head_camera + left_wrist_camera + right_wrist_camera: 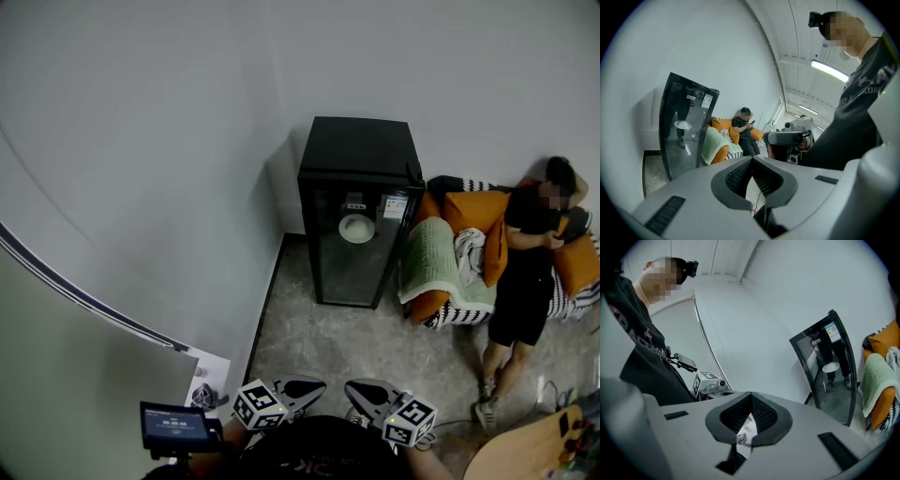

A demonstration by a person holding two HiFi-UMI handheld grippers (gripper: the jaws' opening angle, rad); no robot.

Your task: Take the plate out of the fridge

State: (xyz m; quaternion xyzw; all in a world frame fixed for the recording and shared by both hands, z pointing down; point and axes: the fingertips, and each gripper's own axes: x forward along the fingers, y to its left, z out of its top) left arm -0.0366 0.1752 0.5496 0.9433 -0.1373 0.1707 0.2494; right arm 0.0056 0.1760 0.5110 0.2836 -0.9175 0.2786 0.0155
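Jaws together on left gripper and right gripper, nothing held. The plate inside the glass-door fridge: probably ceramic, stiff, slick, breakable. Take its rim.

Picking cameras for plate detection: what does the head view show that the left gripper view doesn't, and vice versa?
Head view only: a small screen at lower left and a wooden tabletop at lower right.
Left gripper view only: the left gripper, jaws together with nothing between them, the wearer's torso and a ceiling light strip.
Both: the fridge with its glass door closed, the white plate inside, and the seated person beside orange cushions.
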